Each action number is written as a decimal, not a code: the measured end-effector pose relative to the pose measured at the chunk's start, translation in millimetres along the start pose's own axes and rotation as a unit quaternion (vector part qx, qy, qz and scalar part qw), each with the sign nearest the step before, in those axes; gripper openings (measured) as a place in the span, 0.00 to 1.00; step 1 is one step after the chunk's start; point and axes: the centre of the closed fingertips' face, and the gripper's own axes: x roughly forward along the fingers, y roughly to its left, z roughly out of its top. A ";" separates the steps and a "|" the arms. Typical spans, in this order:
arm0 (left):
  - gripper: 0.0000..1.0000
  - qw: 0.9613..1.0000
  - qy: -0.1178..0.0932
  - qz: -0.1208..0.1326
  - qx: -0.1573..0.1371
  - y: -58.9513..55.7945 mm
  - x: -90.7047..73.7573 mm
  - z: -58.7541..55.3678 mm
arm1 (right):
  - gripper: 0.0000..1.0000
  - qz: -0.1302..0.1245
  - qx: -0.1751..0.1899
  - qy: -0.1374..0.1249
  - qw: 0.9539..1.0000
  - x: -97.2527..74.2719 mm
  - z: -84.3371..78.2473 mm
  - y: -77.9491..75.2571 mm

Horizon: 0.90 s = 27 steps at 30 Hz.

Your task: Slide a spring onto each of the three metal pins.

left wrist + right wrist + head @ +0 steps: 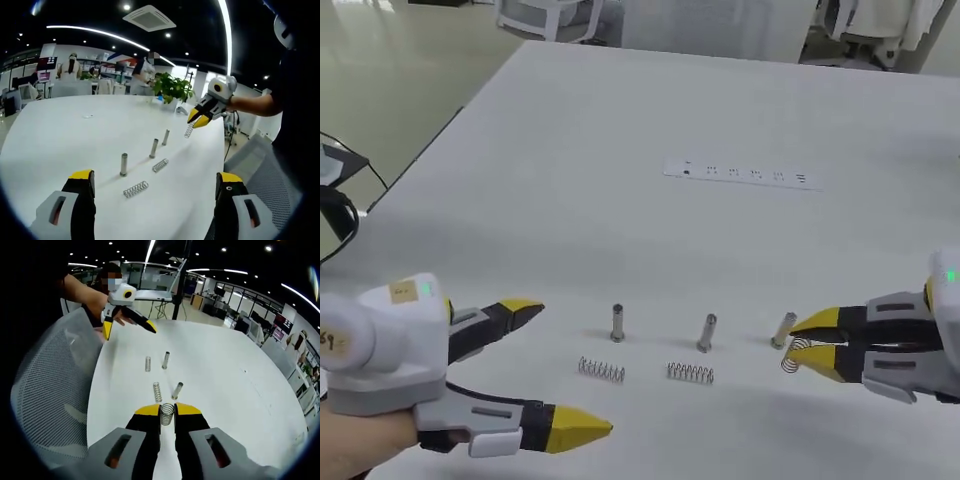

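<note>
My right gripper (802, 338) clamped on held spring (791, 356), just beside rightmost pin (784, 328). My left gripper (572, 367) wide apart, empty, over white table (620, 150). First loose spring (601, 370) lies near left pin (617, 322), second loose spring (690, 373) near middle pin (707, 332).

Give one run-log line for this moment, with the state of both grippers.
right gripper: shut on spring, near rightmost pin | left gripper: open, hovering | loose springs on table | other pins bare

An open-plan office: mesh chair (45, 390), potted plant (172, 87), ceiling vent (149, 18), strip lights (90, 31) overhead
</note>
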 end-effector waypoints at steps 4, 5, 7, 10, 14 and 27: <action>0.98 1.000 -0.001 0.002 0.001 1.0 -1.2 1.6 | 0.07 -0.013 0.005 0.003 1.000 -3.0 -2.5 -11.6; 0.98 1.000 0.000 0.002 0.000 1.3 -1.4 1.3 | 0.07 -0.016 0.007 0.003 1.000 -3.8 -3.0 -15.1; 0.98 1.000 0.001 0.003 0.000 1.7 -1.4 1.1 | 0.07 -0.021 0.005 0.006 1.000 -4.7 -4.0 -19.8; 0.98 1.000 0.003 0.003 0.000 1.5 -1.4 0.2 | 0.07 -0.030 0.006 0.009 0.999 -5.9 -6.1 -28.7; 0.97 1.000 0.005 0.002 0.000 1.0 -1.7 -0.6 | 0.07 -0.036 0.009 0.009 0.999 -6.0 -7.1 -35.4; 0.96 1.000 0.005 0.004 0.000 2.1 -3.9 -1.1 | 0.07 -0.060 0.031 -0.002 0.998 -4.6 -3.9 -57.7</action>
